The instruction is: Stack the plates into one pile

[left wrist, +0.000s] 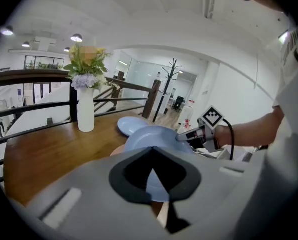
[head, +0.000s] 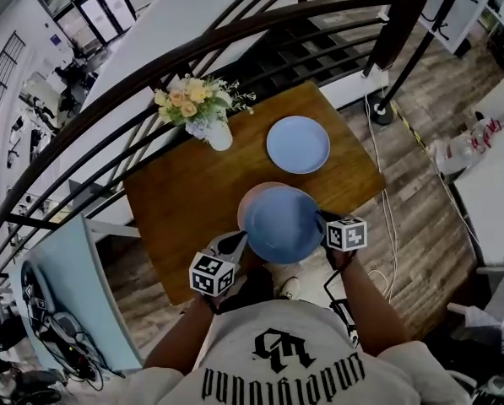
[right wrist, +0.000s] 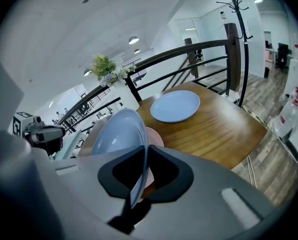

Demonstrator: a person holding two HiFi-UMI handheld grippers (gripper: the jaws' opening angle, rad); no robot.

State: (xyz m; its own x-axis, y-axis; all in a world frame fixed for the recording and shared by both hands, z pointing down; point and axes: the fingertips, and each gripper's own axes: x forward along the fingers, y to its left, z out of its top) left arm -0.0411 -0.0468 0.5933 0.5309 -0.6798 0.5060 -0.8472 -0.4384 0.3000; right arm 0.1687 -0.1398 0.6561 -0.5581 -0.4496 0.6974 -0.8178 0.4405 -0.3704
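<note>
**Two thin rim grips over the pink plate**

We hold the blue plate (head: 281, 224) by its rim from both sides. The left tongs (head: 239, 245) are closed on its near-left rim, and the right tongs (head: 323, 224) are narrow on its right rim. Each has only the thin edge between its jaws. The plate hangs over the pink plate (head: 253, 194), which lies by the near edge of the worktop (head: 184, 201). We cannot tell whether the two touch yet. The far plate (head: 298, 144) lies flat towards the far right corner, well apart, and a vase (head: 219, 135) stands by the far left edge.

As we judge it, the main risk is the grip itself. A smooth rim pinched so shallowly could slide out if one hand drops or twists ahead of the other. The plate would then fall onto the pink one and could chip both.

In the right gripper view the plate looks tilted. Set down that way, one edge would strike first, and the plate could skid off centre.

The pink plate sits close to the near edge. A sideways push on landing could nudge it towards that edge, or leave the pile overhanging.

Letting go with one side before the plate rests flat would tip it. We would lower level and open both tongs together
</note>
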